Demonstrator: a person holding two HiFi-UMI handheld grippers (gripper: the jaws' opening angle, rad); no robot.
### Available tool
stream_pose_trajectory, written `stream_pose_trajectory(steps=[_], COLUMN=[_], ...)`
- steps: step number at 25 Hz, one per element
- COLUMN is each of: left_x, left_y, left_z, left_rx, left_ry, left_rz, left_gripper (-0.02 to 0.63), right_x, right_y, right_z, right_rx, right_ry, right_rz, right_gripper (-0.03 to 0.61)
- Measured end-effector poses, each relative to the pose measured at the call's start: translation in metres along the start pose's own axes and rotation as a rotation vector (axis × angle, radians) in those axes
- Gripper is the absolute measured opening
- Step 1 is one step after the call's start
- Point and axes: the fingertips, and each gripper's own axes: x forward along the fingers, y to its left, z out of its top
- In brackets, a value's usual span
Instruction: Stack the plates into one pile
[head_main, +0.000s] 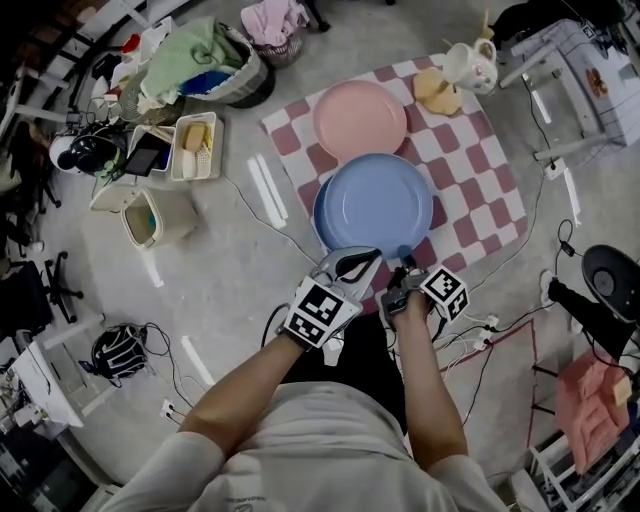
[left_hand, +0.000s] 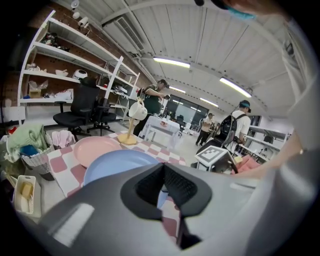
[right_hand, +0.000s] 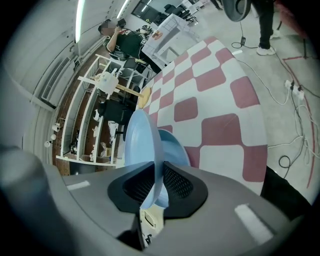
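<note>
Grippers side by side at the near edge of the checkered cloth (head_main: 470, 170), both yours, marker cubes facing up. Your right gripper (head_main: 404, 262) has the bite. Its jaws are squeezed to a narrow slot on the near rim of the light blue plate (head_main: 378, 205), one pad on each face. In the right gripper view that rim runs edge-on straight between the pads. Your left gripper (head_main: 366, 256) is just beside it at the same rim and carries nothing. Its pads come together at the tips, with only a sliver of pale blue showing in the wedge behind them.

That light blue plate covers the near half of the cloth, lying over a darker blue plate (head_main: 320, 215) that peeks out as a crescent toward the cloth's left side. Whether the two touch all the way round, you can't tell. Level with them, well off the cloth's left side, a small beige bin (head_main: 155, 215) stands on the floor.

Move up the cloth and you reach the pink plate (head_main: 360, 120), flat on the far half. In the head view, the light blue plate's far rim overlaps its near rim. Out past the cloth's left side at that level lies a beige tray (head_main: 195, 145).

Farthest out, a white mug (head_main: 470, 66) on a tan stand sits at the cloth's far right corner. A basket heaped with fabric (head_main: 215, 60) stands beyond the far left corner.
</note>
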Motion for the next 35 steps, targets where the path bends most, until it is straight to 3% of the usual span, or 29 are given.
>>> stream_pose_trajectory(steps=[10, 21, 29, 35], left_x=[-0.025, -0.035, -0.040, -0.042], left_y=[0.017, 0.028, 0.033, 0.032], left_z=[-0.021, -0.043, -0.041, -0.038], left_rx=[-0.027, -0.049, -0.041, -0.028], left_ry=[0.005, 0.024, 0.013, 0.006], left_rz=[0.018, 0.019, 0.024, 0.007], left_gripper=[0.006, 0.006, 0.006, 0.006], right_x=[0.019, 0.033, 0.035, 0.027], right_y=[-0.009, -0.037, -0.043, -0.046], right_z=[-0.038, -0.042, -0.053, -0.054], right_rx=[0.002, 0.071, -0.068, -0.097], right_ry=[0.030, 0.034, 0.110, 0.108], right_rz=[-0.026, -0.030, -0.133, -0.176], right_gripper=[0.063, 0.061, 0.063, 0.063])
